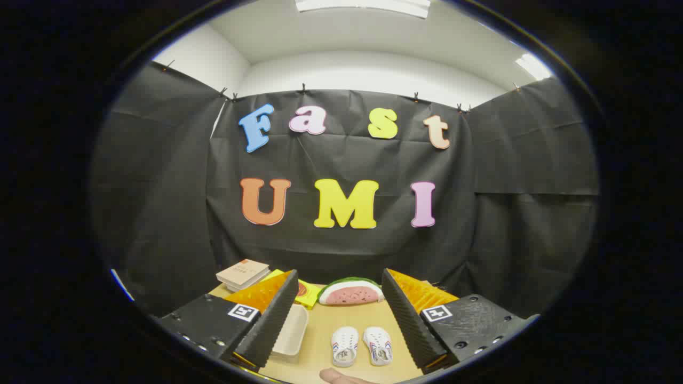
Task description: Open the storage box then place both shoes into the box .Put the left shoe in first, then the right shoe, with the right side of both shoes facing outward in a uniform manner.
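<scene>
The hand-held gripper [338, 320] hangs above the light wooden worktop [325, 330] with its two ridged fingers [269, 320] spread wide apart, released and grasping nothing. Between the fingers, near the worktop's near edge, a pair of small white slip-on shoes with perforated tops: the left-hand white shoe [344, 345] and the right-hand white shoe [378, 345] lie side by side, almost touching, toes pointing away toward the far edge. Just beside the left-hand shoe, partly hidden behind the left finger, sits a shallow off-white plastic storage box [292, 330], lying flat with its hollow facing up; whether a lid belongs to it cannot be told. Beyond the shoes, at the far edge of the worktop, rests a soft watermelon-slice cushion with pink flesh and green rind [351, 291]. Next to it, toward the far left corner, lies a flat yellow card [305, 293], and further left a stack of pale tan books [243, 274]. At the near edge, a person's fingertip [341, 376] shows just below the shoes.
</scene>
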A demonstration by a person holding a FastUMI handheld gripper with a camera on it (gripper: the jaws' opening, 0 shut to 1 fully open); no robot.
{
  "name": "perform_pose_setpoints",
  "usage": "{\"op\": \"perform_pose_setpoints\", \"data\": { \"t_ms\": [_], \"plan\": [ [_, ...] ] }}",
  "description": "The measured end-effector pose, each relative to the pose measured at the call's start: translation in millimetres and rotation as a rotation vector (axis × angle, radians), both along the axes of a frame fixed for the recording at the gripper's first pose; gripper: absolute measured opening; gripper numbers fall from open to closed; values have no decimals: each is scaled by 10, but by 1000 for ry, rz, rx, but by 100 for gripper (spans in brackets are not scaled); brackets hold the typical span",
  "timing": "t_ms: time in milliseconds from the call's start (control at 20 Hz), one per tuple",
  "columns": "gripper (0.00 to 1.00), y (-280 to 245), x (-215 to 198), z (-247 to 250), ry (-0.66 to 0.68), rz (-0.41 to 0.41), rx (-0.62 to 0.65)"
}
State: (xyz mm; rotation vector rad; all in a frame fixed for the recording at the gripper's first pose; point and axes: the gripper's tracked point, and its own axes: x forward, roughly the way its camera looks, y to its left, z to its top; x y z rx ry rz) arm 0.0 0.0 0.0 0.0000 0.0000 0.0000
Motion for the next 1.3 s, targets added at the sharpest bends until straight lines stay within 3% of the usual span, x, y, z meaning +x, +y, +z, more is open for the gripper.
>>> {"op": "perform_pose_setpoints", "data": {
  "t_ms": [500, 950, 1150, 1300],
  "plan": [
    [95, -80, 31, -49, -1, -34, 21],
    [95, -511, 230, -254, 27, -59, 75],
    [95, -658, 579, -438, 71, -3, 88],
    [94, -676, 892, -686, 145, 82, 104]
  ]
}}
